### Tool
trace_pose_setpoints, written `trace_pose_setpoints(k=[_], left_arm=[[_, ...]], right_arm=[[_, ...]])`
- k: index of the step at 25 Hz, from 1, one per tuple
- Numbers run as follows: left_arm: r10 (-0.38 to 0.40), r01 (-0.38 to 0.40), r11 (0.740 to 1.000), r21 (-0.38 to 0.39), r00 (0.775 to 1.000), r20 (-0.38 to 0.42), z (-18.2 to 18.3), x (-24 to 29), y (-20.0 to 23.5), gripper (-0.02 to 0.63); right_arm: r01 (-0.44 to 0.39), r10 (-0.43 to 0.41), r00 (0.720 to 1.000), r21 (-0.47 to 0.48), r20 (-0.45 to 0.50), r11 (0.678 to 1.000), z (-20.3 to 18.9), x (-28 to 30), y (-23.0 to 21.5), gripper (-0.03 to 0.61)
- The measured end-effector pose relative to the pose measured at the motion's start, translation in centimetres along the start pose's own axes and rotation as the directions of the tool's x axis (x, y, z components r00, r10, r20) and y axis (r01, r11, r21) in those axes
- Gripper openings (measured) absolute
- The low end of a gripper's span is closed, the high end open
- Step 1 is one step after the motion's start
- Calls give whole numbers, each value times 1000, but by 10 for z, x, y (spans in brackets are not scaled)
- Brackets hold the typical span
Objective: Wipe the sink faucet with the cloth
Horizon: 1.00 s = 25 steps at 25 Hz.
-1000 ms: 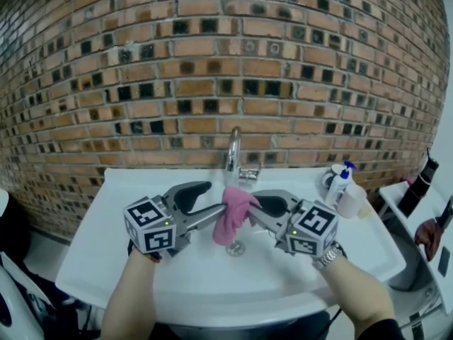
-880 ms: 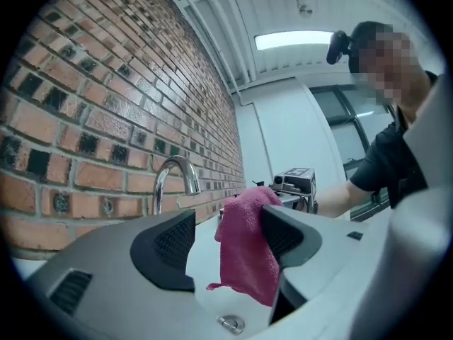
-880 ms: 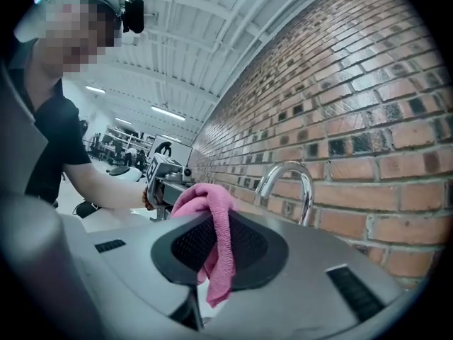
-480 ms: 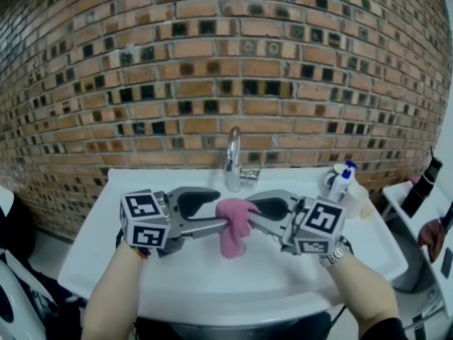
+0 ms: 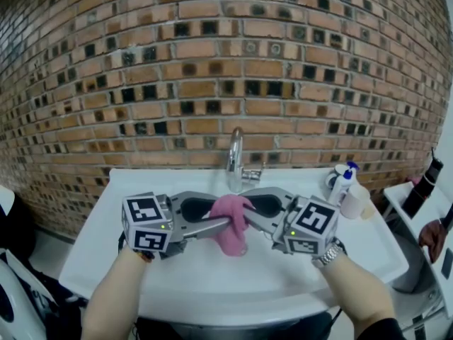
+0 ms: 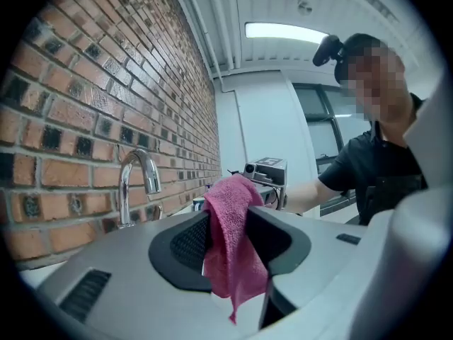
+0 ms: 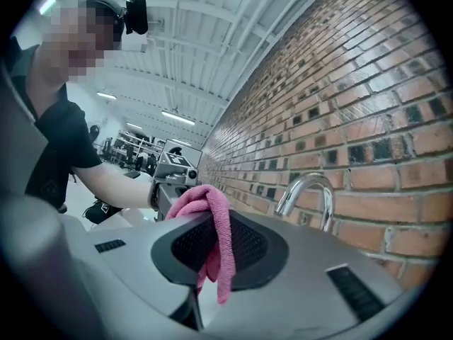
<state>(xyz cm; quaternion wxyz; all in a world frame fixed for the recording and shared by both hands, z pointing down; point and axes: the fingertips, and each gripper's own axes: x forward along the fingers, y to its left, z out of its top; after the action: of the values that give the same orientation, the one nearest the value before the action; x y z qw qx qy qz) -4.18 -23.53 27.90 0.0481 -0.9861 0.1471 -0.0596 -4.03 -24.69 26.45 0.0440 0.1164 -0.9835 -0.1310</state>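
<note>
- Head view: the left gripper [image 5: 216, 224] and the right gripper [image 5: 250, 218] meet over the sink [image 5: 212, 283]. Both have their fingers closed on the pink cloth [image 5: 231, 241], which hangs between them, in front of the faucet [image 5: 234, 158] and apart from it. The left fingers have just been closing, w/ the cloth between them. Risk: if the hands pull apart, the cloth can slip out of one grip and drop in the basin
- Containers: the basin has only the cloth's loose end above it, no water visible. A pump bottle [image 5: 342, 183] and a pale cup [image 5: 352, 202] stand on the rim at right, contents not possible to tell. A wide swing of the right gripper could knock them
- Left gripper view: the fingers pinch a fold, and much cloth hangs free, so it may snag on the faucet
- Right gripper view: the fingers are closed on a narrow fold, approx. at the cloth's edge. I think it may slide out under rubbing
</note>
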Motion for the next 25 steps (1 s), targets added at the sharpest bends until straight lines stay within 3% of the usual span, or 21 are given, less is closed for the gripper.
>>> trace_pose_setpoints(k=[6,10,14,18,25], left_arm=[[87,-87,995,41,996,-11,-5,-7,15,95],[183,-182,981,70,983,-18,-8,-14,31,86],[273,-272,961,46,962,3,-9,-27,53,86],[361,-361,932,26,933,8,-14,-36,76,86],[510,-510,860,27,860,8,-16,-42,112,86]], right_arm=[[65,-65,998,5,-12,998,-6,10,-11,57],[124,-124,992,8,-32,992,-14,11,-21,66],[213,-213,977,53,-15,976,-20,5,-40,66],[295,-296,955,79,-4,952,-26,1,-55,66],[404,-403,915,43,-34,914,-48,0,-59,66]])
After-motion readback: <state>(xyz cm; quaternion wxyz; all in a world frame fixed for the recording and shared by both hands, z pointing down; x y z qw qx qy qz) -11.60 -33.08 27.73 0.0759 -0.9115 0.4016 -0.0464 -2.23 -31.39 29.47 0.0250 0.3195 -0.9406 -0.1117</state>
